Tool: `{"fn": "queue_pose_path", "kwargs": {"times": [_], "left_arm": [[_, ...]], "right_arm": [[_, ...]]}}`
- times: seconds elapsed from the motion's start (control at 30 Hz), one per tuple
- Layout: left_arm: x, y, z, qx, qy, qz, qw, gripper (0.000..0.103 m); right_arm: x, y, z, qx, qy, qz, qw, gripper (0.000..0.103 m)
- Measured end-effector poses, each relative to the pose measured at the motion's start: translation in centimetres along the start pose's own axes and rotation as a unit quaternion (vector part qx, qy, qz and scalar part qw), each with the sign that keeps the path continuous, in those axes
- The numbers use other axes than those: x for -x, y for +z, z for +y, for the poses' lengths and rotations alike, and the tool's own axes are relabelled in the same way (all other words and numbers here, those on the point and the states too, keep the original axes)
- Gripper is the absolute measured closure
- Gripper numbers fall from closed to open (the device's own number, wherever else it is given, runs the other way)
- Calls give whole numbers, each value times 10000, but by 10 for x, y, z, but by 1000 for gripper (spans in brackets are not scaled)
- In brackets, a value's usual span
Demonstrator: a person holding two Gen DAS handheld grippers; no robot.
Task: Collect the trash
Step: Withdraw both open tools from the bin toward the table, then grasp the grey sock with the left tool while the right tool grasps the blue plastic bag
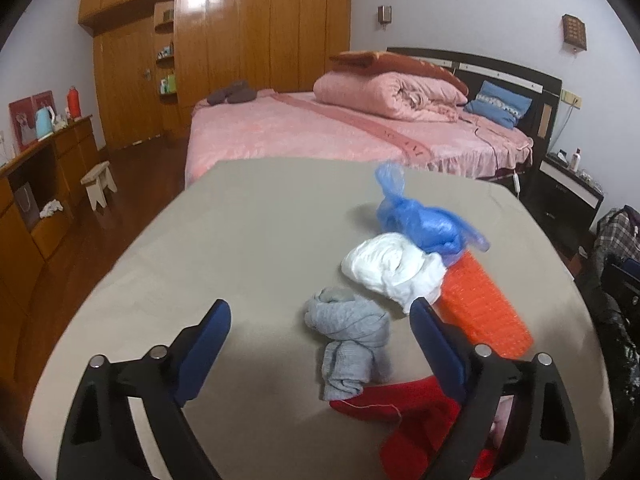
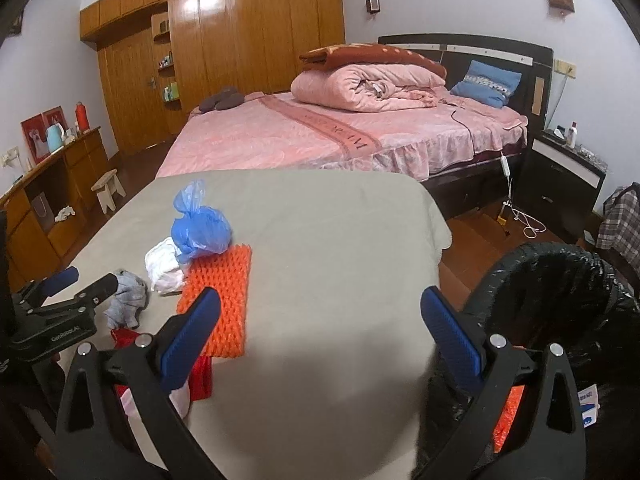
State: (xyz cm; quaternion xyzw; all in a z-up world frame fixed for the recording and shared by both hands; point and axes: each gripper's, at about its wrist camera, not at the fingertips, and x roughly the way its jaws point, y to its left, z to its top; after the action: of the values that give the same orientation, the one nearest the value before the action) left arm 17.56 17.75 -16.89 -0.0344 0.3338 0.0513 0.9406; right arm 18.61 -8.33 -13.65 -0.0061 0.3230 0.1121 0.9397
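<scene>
A red cloth (image 1: 416,420) lies partly hidden behind the left gripper's (image 1: 320,316) right finger and runs off the bottom edge. The orange foam net (image 1: 480,304) is partly covered by a white crumpled wad (image 1: 392,264). In the right wrist view, the black-lined bin (image 2: 560,280) is cut off at the right edge, its contents unclear.

Wide-open right tool (image 2: 320,312) above table (image 2: 320,220), orange foam net (image 2: 220,300) just left
</scene>
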Motion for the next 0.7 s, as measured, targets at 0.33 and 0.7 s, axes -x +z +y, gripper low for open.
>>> {"fn": "queue_pose_path", "kwargs": {"times": [0.33,0.7], "left_arm": [[-31,-4,-4,6,-219,694,9973,31],[-23,-4,2,172,-578,530,9968,67]], "right_arm": [[-19,-4,6,31,0,144,9999,6],[-26,-1,13,97,47,154,9998,6]]}}
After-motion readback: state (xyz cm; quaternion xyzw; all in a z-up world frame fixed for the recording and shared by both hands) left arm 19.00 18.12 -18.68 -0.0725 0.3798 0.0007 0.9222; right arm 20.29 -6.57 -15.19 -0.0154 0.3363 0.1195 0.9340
